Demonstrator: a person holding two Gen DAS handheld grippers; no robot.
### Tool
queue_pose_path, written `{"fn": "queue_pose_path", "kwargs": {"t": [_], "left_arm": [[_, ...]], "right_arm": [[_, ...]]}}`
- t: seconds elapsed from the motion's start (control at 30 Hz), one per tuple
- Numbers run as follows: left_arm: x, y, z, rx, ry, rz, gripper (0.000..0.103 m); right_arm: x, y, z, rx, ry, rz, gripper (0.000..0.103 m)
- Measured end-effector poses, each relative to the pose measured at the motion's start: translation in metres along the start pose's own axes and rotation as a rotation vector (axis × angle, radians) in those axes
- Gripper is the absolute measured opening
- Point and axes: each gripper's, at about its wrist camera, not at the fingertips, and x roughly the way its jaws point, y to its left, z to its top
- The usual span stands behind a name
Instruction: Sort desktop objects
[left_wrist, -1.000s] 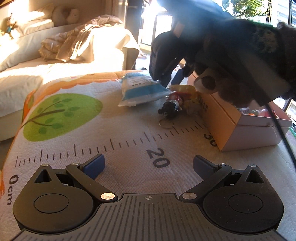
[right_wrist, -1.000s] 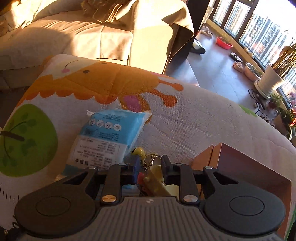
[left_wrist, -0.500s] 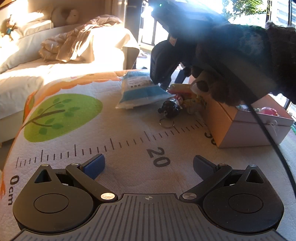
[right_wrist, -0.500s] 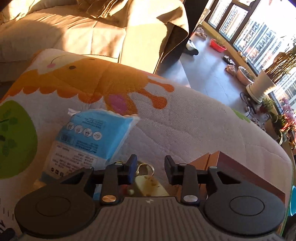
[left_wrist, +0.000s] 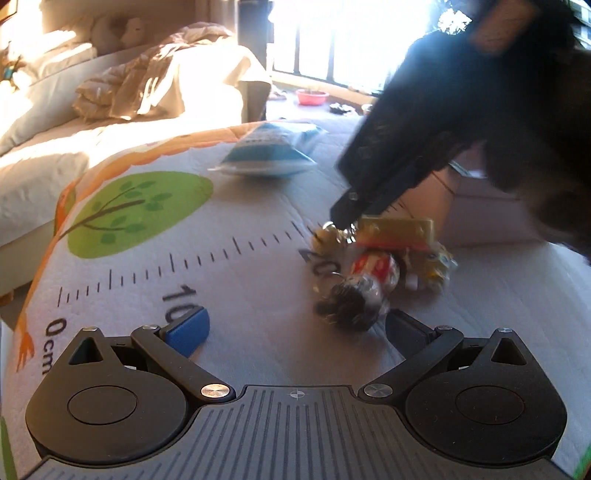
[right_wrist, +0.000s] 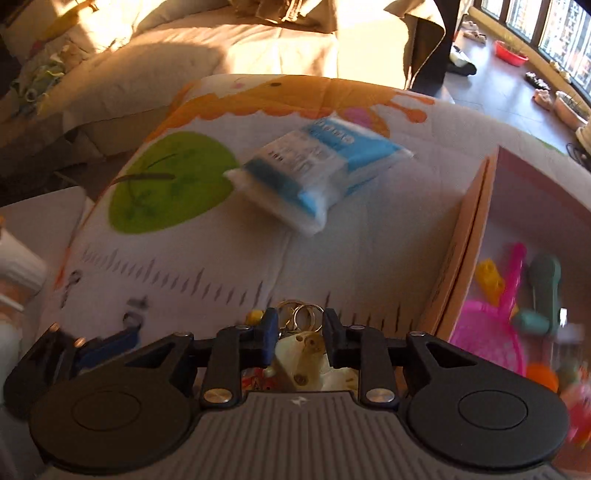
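Note:
A bunch of keychain charms (left_wrist: 373, 266), yellow, red and black with metal rings, hangs from my right gripper (left_wrist: 345, 218) just above the printed mat. In the right wrist view the right gripper (right_wrist: 297, 334) is shut on the keychain bunch (right_wrist: 303, 354), its rings between the fingertips. My left gripper (left_wrist: 295, 330) is open and empty, low over the mat, with the bunch just ahead of its right finger. A blue and white packet (left_wrist: 269, 151) lies farther back on the mat; it also shows in the right wrist view (right_wrist: 317, 173).
A cardboard box (right_wrist: 476, 236) stands on the right with a pink net scoop (right_wrist: 491, 325), a yellow brick and other toys inside. The mat (left_wrist: 147, 240) has a ruler print and a green tree. A bed (left_wrist: 110, 110) lies behind.
The right gripper has lifted the keychain bunch off the mat and carried it back toward the left gripper. The views have swung; the packet stays on the mat.

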Motion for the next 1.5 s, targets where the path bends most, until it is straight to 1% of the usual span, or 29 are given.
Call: {"fn": "queue_pose_path", "kwargs": {"t": [0.07,0.2,0.3,0.37,0.43,0.53,0.6,0.67,0.7,0.73,0.77,0.8,0.83,0.87,0.9,1.0,1.1,1.13,1.17,1.2,1.23,1.37,1.43,1.5], "left_arm": [[0.0,-0.002,-0.002,0.011,0.004,0.02,0.103],[0.004,0.003,0.001,-0.006,0.01,0.049,0.103],[0.006,0.005,0.002,-0.01,0.013,0.079,0.103],[0.005,0.005,0.003,-0.011,0.019,0.086,0.103],[0.005,0.004,0.004,-0.001,0.02,0.096,0.103],[0.004,0.003,0.004,0.007,0.026,0.107,0.103],[0.004,0.003,0.005,0.011,0.031,0.113,0.103],[0.004,0.001,0.006,0.017,0.034,0.12,0.103],[0.004,0.001,0.006,0.02,0.035,0.124,0.103],[0.004,0.0,0.006,0.022,0.037,0.129,0.103],[0.003,0.0,0.006,0.024,0.037,0.134,0.103],[0.002,0.0,0.005,0.024,0.036,0.14,0.103],[-0.001,0.001,0.004,0.023,0.032,0.143,0.103],[-0.003,0.002,0.003,0.021,0.027,0.142,0.103],[-0.006,0.003,0.001,0.018,0.026,0.139,0.103],[-0.014,0.004,-0.004,0.008,0.019,0.12,0.103],[-0.023,-0.003,-0.005,0.02,-0.008,0.076,0.103],[-0.025,-0.007,-0.004,0.032,-0.014,0.07,0.103],[-0.025,-0.011,-0.003,0.042,-0.018,0.078,0.103],[-0.025,-0.014,-0.001,0.048,-0.02,0.094,0.103],[-0.023,-0.016,0.001,0.05,-0.017,0.113,0.103],[-0.017,-0.01,0.008,0.019,0.014,0.17,0.103],[-0.02,-0.005,0.01,0.011,0.011,0.184,0.103],[-0.024,-0.001,0.011,0.006,0.004,0.192,0.103]], "right_arm": [[-0.018,0.003,-0.02,-0.007,-0.038,0.019,0.026],[-0.045,-0.004,-0.057,-0.002,-0.106,0.021,0.03],[-0.055,-0.012,-0.079,0.002,-0.158,-0.011,0.035],[-0.059,-0.015,-0.09,-0.009,-0.192,-0.007,0.039],[-0.061,-0.017,-0.097,-0.033,-0.215,0.007,0.047],[-0.059,-0.015,-0.104,-0.067,-0.24,0.012,0.049],[-0.056,-0.014,-0.108,-0.088,-0.261,0.0,0.049],[-0.053,-0.017,-0.111,-0.077,-0.278,-0.02,0.047],[-0.052,-0.021,-0.113,-0.054,-0.286,-0.004,0.045],[-0.053,-0.026,-0.114,-0.016,-0.297,0.022,0.038],[-0.056,-0.031,-0.114,0.021,-0.306,0.048,0.034],[-0.06,-0.037,-0.115,0.061,-0.312,0.07,0.015],[-0.064,-0.045,-0.117,0.104,-0.31,0.1,0.008],[-0.068,-0.054,-0.121,0.149,-0.313,0.136,0.008],[-0.072,-0.063,-0.127,0.185,-0.32,0.151,0.008],[-0.078,-0.085,-0.148,0.249,-0.334,0.079,0.008],[-0.078,-0.106,-0.169,0.314,-0.336,0.04,0.011],[-0.079,-0.107,-0.175,0.317,-0.345,0.027,0.013],[-0.079,-0.106,-0.179,0.313,-0.353,0.026,0.018],[-0.079,-0.103,-0.183,0.311,-0.362,0.04,0.03],[-0.078,-0.098,-0.185,0.305,-0.374,0.061,0.038],[-0.063,-0.069,-0.181,0.222,-0.385,0.124,0.04],[-0.055,-0.054,-0.173,0.18,-0.389,0.136,0.047],[-0.047,-0.042,-0.164,0.149,-0.404,0.137,0.051]]}}
